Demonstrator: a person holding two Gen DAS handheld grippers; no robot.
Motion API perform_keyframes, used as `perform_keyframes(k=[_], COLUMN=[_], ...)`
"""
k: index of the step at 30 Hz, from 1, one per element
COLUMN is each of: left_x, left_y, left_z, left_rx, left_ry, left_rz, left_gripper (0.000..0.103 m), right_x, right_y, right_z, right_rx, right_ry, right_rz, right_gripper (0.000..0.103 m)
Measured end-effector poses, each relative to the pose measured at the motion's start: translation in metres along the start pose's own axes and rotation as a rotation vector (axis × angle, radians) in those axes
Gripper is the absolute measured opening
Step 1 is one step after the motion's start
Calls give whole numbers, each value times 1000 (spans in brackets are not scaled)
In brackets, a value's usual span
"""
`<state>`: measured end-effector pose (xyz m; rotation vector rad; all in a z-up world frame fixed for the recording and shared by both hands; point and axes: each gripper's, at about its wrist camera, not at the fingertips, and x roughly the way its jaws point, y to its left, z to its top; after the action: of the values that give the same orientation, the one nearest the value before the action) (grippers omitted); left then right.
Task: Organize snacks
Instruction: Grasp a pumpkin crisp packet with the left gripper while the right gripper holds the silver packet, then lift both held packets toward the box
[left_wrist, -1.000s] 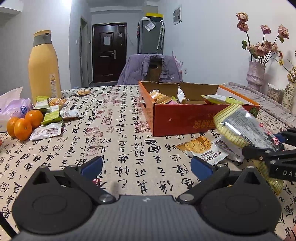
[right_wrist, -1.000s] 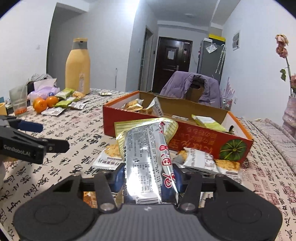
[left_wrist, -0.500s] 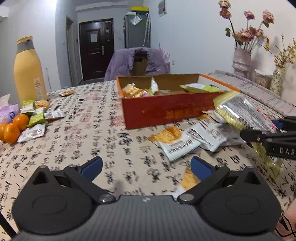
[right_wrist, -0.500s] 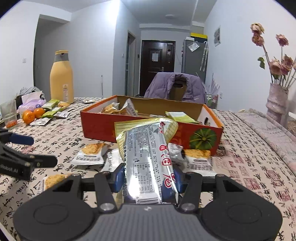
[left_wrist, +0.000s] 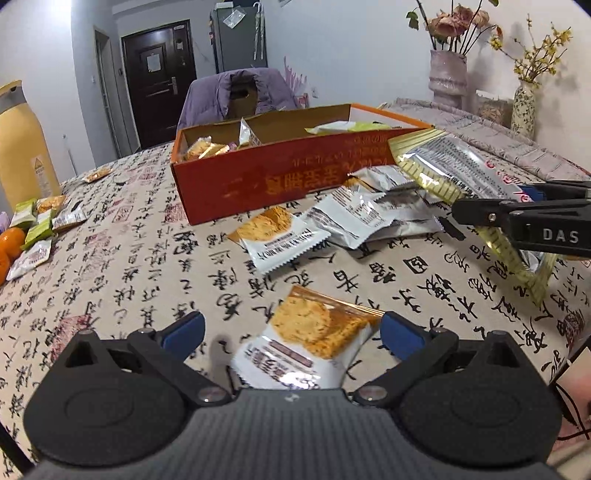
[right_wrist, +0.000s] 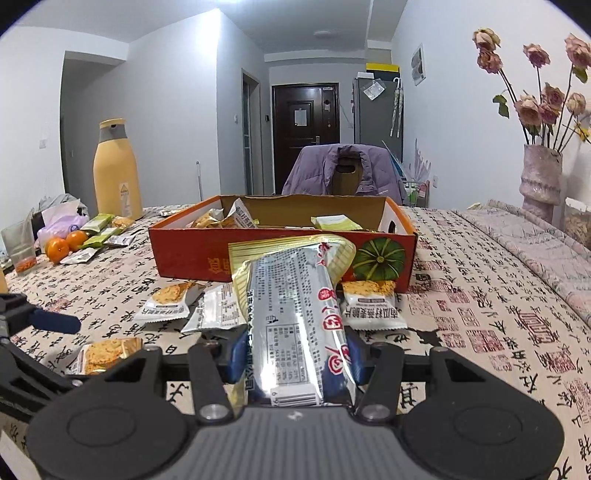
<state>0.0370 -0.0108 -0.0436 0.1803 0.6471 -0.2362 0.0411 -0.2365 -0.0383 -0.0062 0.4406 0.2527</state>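
Note:
My right gripper (right_wrist: 295, 356) is shut on a long silver and gold snack pack (right_wrist: 295, 314) and holds it above the table, in front of the red cardboard box (right_wrist: 207, 254). The pack also shows in the left wrist view (left_wrist: 454, 166). My left gripper (left_wrist: 291, 332) is open and low over the table, with a white cracker packet (left_wrist: 299, 347) lying between its fingers. Several more cracker packets (left_wrist: 280, 236) lie in front of the box (left_wrist: 280, 181), which holds a few snacks.
A yellow bottle (right_wrist: 116, 170), oranges (right_wrist: 64, 243) and small green and white packets (left_wrist: 37, 229) sit at the far left. Vases of dried flowers (right_wrist: 541, 181) stand at the right. A chair with a purple jacket (right_wrist: 343, 170) is behind the box.
My left gripper has moved right and down, so a cracker packet now lies between its open fingers. My right gripper still holds the long pack and has shifted a little.

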Motion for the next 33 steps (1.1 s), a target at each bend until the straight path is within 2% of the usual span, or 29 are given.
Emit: perform_keyframes(k=[3,6,9,11,13,16,26,33], left_x=[4,4,2,0,-2,-4,-11,-15], left_y=[-5,-7,-12,-17,-21,-25,-29,-29], left_z=[-1,1,2,2,3,4,13,35], left_rx=[-26,-61,-83,-92,-102,-119,-148,-176], left_ry=[12,17,12,5,0,-7,-41,-91], left_rz=[-3,-19,-15,-3,4,28,79,87], left_gripper=[100,89,75,59,48,43,43,43], right_x=[-3,-6,-7,-9,-9,-10,-11,-6], right_y=[-5,-8,-10,-12,-13,-13,-14,-16], right_z=[-3,-5,-7,-9,-10,-11,-10,1], right_rx=[11,22,31,37,40,43,44,47], right_ry=[-3,-6,-8,-8,-7,-7,-13,-32], right_rz=[7,12,19,24,29,37,55,53], right_gripper=[51,51,51,51,51,51,51,51])
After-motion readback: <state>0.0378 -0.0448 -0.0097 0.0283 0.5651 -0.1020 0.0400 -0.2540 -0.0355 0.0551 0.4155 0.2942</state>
